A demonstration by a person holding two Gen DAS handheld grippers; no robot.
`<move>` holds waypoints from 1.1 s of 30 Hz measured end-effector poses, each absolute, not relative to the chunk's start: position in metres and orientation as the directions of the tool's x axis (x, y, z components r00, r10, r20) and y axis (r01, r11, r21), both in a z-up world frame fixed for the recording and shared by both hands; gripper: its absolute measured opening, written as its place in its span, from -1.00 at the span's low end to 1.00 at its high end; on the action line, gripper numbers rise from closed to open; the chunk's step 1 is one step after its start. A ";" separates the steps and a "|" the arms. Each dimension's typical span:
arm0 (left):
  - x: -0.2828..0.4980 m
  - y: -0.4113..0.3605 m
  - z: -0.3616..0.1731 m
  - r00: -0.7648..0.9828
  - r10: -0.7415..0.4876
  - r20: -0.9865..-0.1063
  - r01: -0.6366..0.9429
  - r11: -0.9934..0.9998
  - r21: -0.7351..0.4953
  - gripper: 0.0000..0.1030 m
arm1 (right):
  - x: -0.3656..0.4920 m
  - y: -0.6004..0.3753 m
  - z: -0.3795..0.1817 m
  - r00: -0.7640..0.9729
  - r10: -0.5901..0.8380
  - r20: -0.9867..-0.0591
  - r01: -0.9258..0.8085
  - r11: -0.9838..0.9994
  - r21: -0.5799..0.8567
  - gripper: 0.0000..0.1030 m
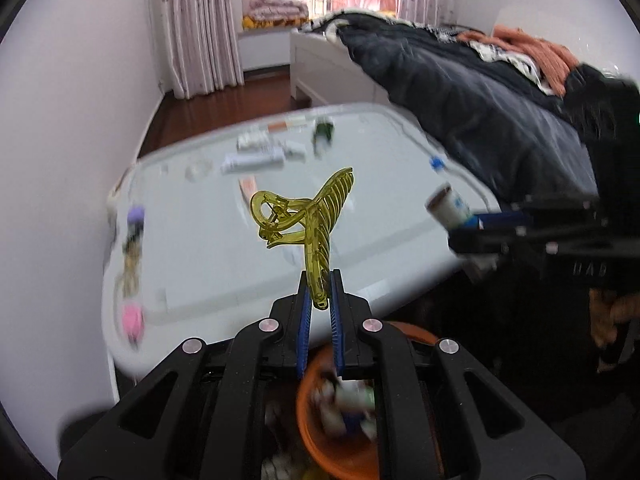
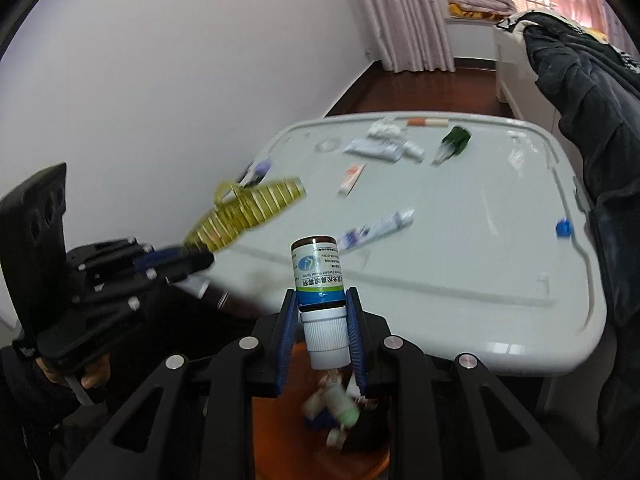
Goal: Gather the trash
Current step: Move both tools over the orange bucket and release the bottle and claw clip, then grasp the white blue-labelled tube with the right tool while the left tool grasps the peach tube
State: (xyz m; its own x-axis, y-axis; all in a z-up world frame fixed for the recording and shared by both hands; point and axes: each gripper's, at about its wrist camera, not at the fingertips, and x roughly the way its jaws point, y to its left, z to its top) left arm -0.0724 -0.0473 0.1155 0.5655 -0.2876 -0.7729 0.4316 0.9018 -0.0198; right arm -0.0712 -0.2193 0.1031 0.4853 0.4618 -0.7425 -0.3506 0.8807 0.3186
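Observation:
My left gripper (image 1: 320,298) is shut on a yellow translucent hair claw clip (image 1: 310,216), held up above an orange bin (image 1: 320,432) that holds trash. My right gripper (image 2: 322,320) is shut on a small brown spray bottle (image 2: 320,280) with a white cap and a blue-green label, also held over the orange bin (image 2: 320,440). The clip also shows in the right wrist view (image 2: 248,210), and the bottle in the left wrist view (image 1: 450,206). Beyond lies a white table (image 2: 500,272) with scattered tubes and small bottles.
On the table lie a toothpaste tube (image 2: 376,230), an orange-tipped tube (image 2: 352,178), a green bottle (image 2: 454,140), a blue cap (image 2: 563,227) and a purple-capped item (image 2: 260,168). A bed with dark bedding (image 1: 460,92) stands to the right. A white wall is on the left.

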 end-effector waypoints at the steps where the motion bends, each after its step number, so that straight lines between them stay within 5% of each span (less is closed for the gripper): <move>1: -0.084 -0.046 0.109 0.557 -0.276 -0.784 0.428 0.903 -0.014 -0.83 | -0.084 -0.215 0.099 0.476 0.456 -0.752 -0.356 0.882 0.310 -0.53; 10: -0.122 -0.052 0.034 0.301 -0.276 -0.913 0.458 0.882 -0.115 -0.80 | -0.126 -0.191 0.029 0.275 0.415 -0.867 -0.338 0.886 0.317 -0.47; 11: -0.120 -0.054 0.028 0.275 -0.266 -0.924 0.460 0.880 -0.117 -0.73 | -0.125 -0.187 0.021 0.248 0.404 -0.880 -0.337 0.888 0.312 -0.10; 13: -0.116 -0.056 0.018 0.242 -0.243 -0.939 0.446 0.888 -0.114 0.16 | -0.121 -0.179 0.003 0.213 0.373 -0.903 -0.333 0.897 0.291 0.22; 14: -0.115 -0.056 0.014 0.222 -0.245 -0.944 0.444 0.887 -0.126 0.29 | -0.121 -0.178 -0.004 0.201 0.367 -0.908 -0.329 0.899 0.290 0.11; 23: -0.105 -0.043 0.019 0.216 -0.268 -0.939 0.401 0.901 -0.165 0.31 | -0.088 -0.200 0.026 0.294 0.385 -0.875 -0.274 0.911 0.309 0.08; 33: -0.075 -0.022 0.028 0.302 -0.231 -0.925 0.332 0.935 -0.125 0.31 | 0.075 -0.204 0.028 0.366 0.432 -0.824 0.008 0.884 0.467 0.08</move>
State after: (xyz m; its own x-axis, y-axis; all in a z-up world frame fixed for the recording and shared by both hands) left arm -0.0750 -0.0220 0.0284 0.3023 -0.2305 -0.9249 0.3319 0.9350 -0.1246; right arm 0.0753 -0.2040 0.0283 0.3661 0.4321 -0.8242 0.0076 0.8843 0.4669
